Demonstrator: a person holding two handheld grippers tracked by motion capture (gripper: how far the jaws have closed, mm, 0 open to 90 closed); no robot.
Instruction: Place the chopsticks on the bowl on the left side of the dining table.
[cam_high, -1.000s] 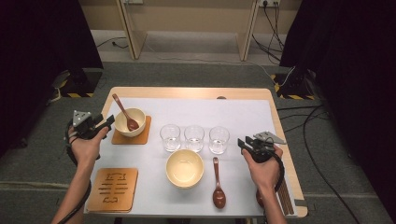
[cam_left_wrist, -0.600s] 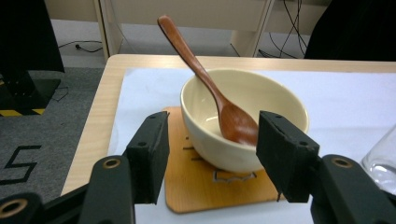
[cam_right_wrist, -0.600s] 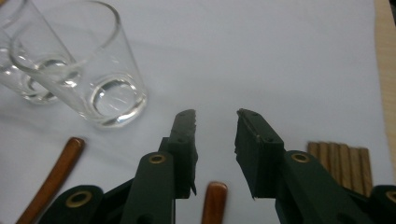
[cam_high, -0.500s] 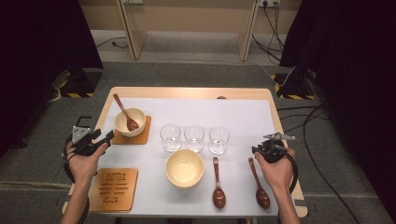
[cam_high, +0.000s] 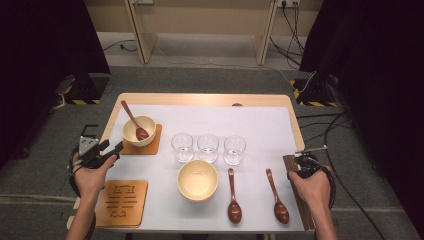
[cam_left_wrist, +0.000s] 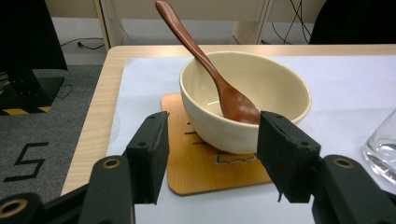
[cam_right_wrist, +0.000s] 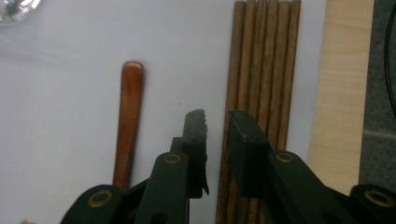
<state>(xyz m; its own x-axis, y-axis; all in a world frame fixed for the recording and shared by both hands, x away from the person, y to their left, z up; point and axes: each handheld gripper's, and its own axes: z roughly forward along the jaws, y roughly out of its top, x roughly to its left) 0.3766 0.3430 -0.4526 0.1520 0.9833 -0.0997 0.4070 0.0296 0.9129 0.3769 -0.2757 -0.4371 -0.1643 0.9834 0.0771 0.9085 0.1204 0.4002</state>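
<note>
A cream bowl (cam_high: 139, 131) with a brown spoon (cam_high: 132, 117) leaning in it sits on a wooden coaster (cam_high: 152, 145) at the left. My left gripper (cam_high: 112, 148) hovers just left of it, open and empty. In the left gripper view the jaws (cam_left_wrist: 212, 140) frame the bowl (cam_left_wrist: 245, 100) from a short way off, having opened a little wider. My right gripper (cam_high: 300, 162) is at the table's right edge over a bundle of chopsticks (cam_right_wrist: 266, 56). Its jaws (cam_right_wrist: 217, 116) have just been closing to a narrow gap. The leftmost stick runs under that gap; no pad visibly presses it.
An empty cream bowl (cam_high: 198, 180) stands front centre, with three glasses (cam_high: 208, 147) in a row behind it. Two brown spoons (cam_high: 233, 197) (cam_high: 276, 196) lie to its right. A second coaster (cam_high: 121, 202) lies front left. The white mat ends near the chopsticks (cam_high: 302, 210).
My right gripper let go of a spoon, which now lies on the mat, and moved right to the chopsticks. The left hand drew back toward the near left, away from the bowl.
</note>
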